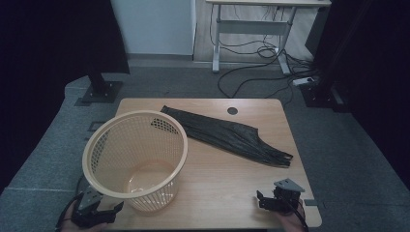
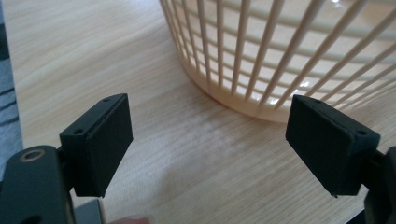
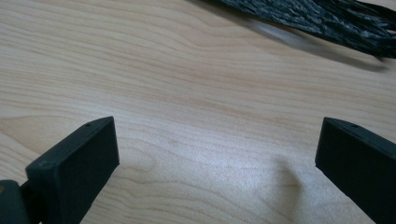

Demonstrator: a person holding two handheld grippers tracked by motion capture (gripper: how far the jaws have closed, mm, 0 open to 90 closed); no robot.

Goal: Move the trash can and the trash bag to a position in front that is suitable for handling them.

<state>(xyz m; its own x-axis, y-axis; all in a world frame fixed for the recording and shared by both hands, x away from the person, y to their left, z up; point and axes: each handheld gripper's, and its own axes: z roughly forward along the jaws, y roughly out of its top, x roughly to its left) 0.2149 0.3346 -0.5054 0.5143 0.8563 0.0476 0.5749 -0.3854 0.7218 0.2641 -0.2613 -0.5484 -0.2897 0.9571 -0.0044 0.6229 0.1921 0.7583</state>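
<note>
No readable writing or labels. Left gripper [image 2: 208, 149]: jaws spread wide, nothing between them, basket [image 2: 280, 56] just ahead, untouched. Right gripper [image 3: 217, 163]: jaws released over bare desk [image 3: 187, 84], black bag [image 3: 327, 21] lying farther ahead.

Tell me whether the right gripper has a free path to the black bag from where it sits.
Probably yes. The right gripper is open near the table's front edge, and bare wood lies between it and the black bag. The basket stands off to the left, out of that path.
</note>
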